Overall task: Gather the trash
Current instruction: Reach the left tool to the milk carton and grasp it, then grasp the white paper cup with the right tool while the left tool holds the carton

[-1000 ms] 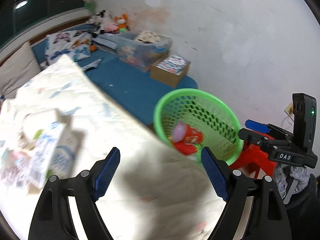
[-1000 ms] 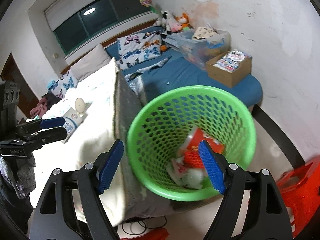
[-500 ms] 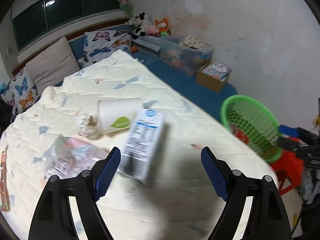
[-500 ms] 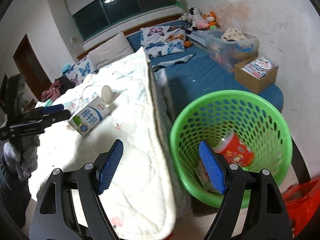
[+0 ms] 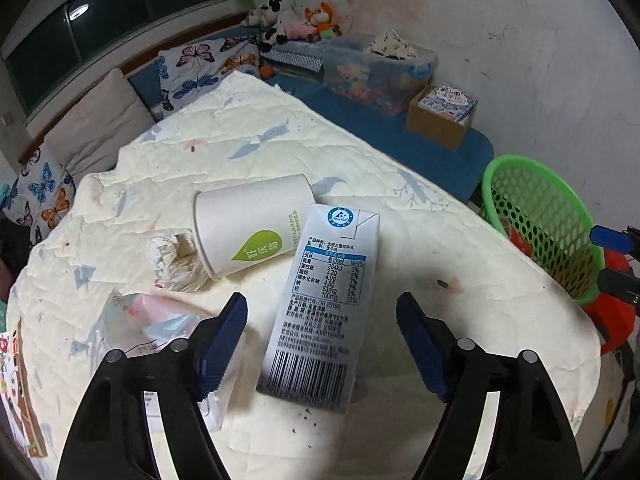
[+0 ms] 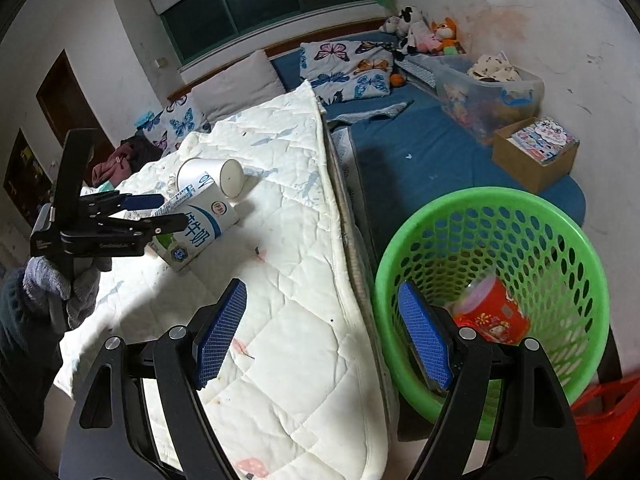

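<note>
A blue-and-white milk carton [image 5: 320, 304] lies flat on the white quilt [image 5: 440, 240]. My left gripper [image 5: 320, 320] points down at it, its jaws closing with the carton between the pads, which stand clear of its sides. A white paper cup [image 5: 252, 224] lies on its side behind the carton, with a crumpled tissue [image 5: 176, 264] and a plastic wrapper [image 5: 156, 324] to the left. My right gripper [image 6: 322, 320] is open and empty over the quilt's edge, beside the green basket [image 6: 492, 200]. The basket holds a red can [image 6: 492, 312]. The right wrist view shows the left gripper [image 6: 160, 212] at the carton [image 6: 200, 228].
A blue mattress [image 6: 420, 152] lies beyond the quilt, carrying a clear storage box [image 6: 488, 88] and a cardboard box [image 6: 532, 156]. Butterfly pillows [image 6: 348, 64] and stuffed toys [image 6: 424, 28] line the back. A red stool [image 6: 608, 416] stands beside the basket, close to the wall.
The left view swung from the basket to the trash on the quilt, and the carton now lies between narrower jaws. The right view swung from over the basket toward the quilt's edge.
</note>
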Demonstrator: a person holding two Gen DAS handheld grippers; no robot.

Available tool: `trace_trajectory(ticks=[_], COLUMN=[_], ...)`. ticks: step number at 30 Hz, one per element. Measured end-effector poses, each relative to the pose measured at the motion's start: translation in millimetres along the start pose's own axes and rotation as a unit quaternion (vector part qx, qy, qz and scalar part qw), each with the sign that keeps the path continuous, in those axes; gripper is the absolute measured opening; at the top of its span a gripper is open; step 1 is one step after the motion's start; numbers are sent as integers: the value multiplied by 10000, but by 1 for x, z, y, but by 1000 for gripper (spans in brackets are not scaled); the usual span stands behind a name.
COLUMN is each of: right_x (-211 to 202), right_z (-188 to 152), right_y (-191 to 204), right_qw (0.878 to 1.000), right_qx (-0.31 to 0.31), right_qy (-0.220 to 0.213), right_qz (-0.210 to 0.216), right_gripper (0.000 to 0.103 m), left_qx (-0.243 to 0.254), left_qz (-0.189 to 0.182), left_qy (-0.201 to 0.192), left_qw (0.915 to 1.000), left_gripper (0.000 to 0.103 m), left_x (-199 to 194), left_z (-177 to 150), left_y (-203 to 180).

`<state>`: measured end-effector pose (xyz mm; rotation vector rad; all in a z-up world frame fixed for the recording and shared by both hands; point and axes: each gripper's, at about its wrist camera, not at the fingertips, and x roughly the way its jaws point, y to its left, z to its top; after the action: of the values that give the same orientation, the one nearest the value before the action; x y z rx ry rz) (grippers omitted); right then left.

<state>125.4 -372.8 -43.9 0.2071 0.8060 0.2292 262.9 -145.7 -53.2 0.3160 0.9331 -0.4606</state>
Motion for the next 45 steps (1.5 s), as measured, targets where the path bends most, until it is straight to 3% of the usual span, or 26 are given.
trace_trajectory(ticks=[7,11,15,24,34,45], right_x=[7,11,15,26,57,117], right_z=[3,6,9,23,53,91], right_y=[3,5,9,24,59,125], right_qw=[9999,9998,9996,9979,9900,9578], right_qx=[-71,-131,-226,-620,-1302,-2698], right_qy=[73,117,144,209,417,726], right_qz=[11,9,15,35,341,677], right_gripper=[78,78,78,78,78,78], left_qx=[-65,-103,-162,-553,-1022,-1507], left_qz=[-137,-164,-176,-251,-249,-46], left_qy=[163,220,155,-139,-386,-511], left_qw=[9998,9996,9996,9981,9937,9872], left_gripper=[65,49,40,39,39,39], left_x=[17,22,18,-22,-82,-123], left_z=[2,1,-3,-14,-41,-77], left_y=[1,3,4,23,51,88])
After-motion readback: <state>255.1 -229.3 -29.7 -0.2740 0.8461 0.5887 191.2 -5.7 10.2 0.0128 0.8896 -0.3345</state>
